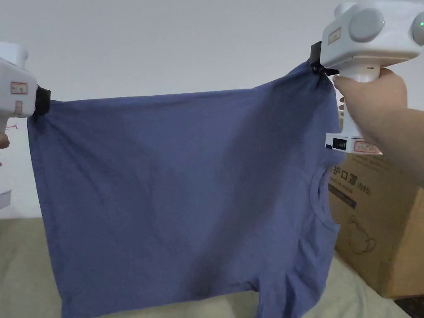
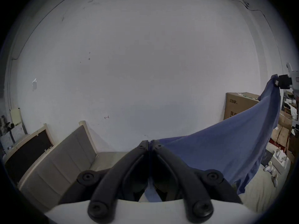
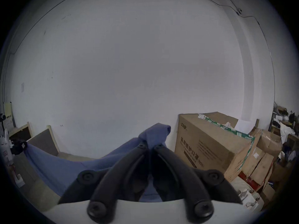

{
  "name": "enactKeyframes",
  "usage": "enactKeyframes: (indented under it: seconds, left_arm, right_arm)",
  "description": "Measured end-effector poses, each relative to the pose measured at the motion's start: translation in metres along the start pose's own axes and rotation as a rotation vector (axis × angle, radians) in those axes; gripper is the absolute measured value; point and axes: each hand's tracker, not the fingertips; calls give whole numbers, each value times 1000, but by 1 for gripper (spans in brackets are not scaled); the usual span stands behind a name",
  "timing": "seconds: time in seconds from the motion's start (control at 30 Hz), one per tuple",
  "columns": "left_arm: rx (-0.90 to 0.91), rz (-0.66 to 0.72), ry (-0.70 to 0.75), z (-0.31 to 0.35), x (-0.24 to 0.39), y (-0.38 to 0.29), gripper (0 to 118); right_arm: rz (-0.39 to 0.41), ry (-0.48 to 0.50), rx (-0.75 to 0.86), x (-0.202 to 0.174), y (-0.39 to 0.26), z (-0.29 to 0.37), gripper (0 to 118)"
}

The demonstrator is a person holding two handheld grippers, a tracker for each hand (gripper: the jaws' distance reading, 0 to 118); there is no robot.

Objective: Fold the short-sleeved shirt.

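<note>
A blue short-sleeved shirt [image 1: 178, 194] hangs spread in the air, turned sideways, with its neck opening [image 1: 321, 194] at the right edge. My left gripper [image 1: 41, 100] is shut on the shirt's upper left corner. My right gripper [image 1: 318, 62] is shut on the upper right corner, held a little higher. In the left gripper view the jaws [image 2: 150, 142] pinch the blue cloth [image 2: 226, 143], which stretches off to the right. In the right gripper view a tuft of the shirt [image 3: 155, 133] sticks out past the shut jaws [image 3: 150, 145]. The shirt's lower edge hangs down to the beige surface [image 1: 25, 265].
A large cardboard box [image 1: 381, 223] stands close behind the shirt at the right. A white wall [image 1: 165, 45] is straight ahead. More boxes [image 3: 258, 154] and clutter are stacked at the far right. A grey padded headboard [image 2: 61, 156] leans against the wall at the left.
</note>
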Motion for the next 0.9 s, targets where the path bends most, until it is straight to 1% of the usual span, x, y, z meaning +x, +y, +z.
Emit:
enactKeyframes:
  seconds: [0.07,0.13,0.23,0.27,0.33,0.37,0.4,0.5,0.53,0.57,0.6,0.63,0.67,0.7,0.73,0.8,0.9]
  left_arm:
    - [-25,6,8,-13,5,-16,2]
    - [-64,15,-2,-30,7,-37,2]
    - [-180,55,-36,-36,19,-99,2]
    - [-225,74,-54,-35,23,-128,2]
    - [-302,113,-90,-28,30,-184,2]
    - [-352,143,-111,-17,35,-218,2]
    - [-401,164,-135,-7,36,-250,2]
    - [-546,160,-151,38,40,-337,2]
    - [-581,143,-157,55,40,-359,2]
    - [-613,136,-164,76,39,-382,2]
    - [-644,139,-185,95,35,-404,2]
    - [-675,147,-195,112,31,-420,2]
    - [-685,161,-210,134,28,-436,2]
    - [-708,156,-215,156,27,-447,2]
    - [-699,149,-213,175,26,-454,2]
    - [-702,139,-237,216,26,-464,2]
    - [-688,131,-248,268,26,-472,2]
  right_arm:
    - [9,-1,-10,-1,-21,-10,2]
    - [20,-2,-51,0,-56,-20,2]
    - [20,5,-184,5,-141,-33,2]
    - [15,-10,-255,6,-179,-29,2]
    - [-2,18,-380,14,-252,-22,2]
    - [-7,38,-447,19,-294,-12,2]
    - [-13,38,-508,23,-334,2,2]
    - [-29,28,-690,48,-441,51,2]
    - [-42,37,-727,59,-467,67,2]
    - [-17,62,-759,68,-490,90,2]
    - [-10,73,-791,78,-513,116,2]
    - [-22,67,-803,85,-527,138,2]
    - [-27,77,-847,92,-540,165,2]
    - [-44,94,-851,101,-550,189,2]
    - [-35,101,-849,105,-555,208,2]
    - [-41,127,-824,113,-555,251,2]
    - [-33,146,-832,119,-551,288,2]
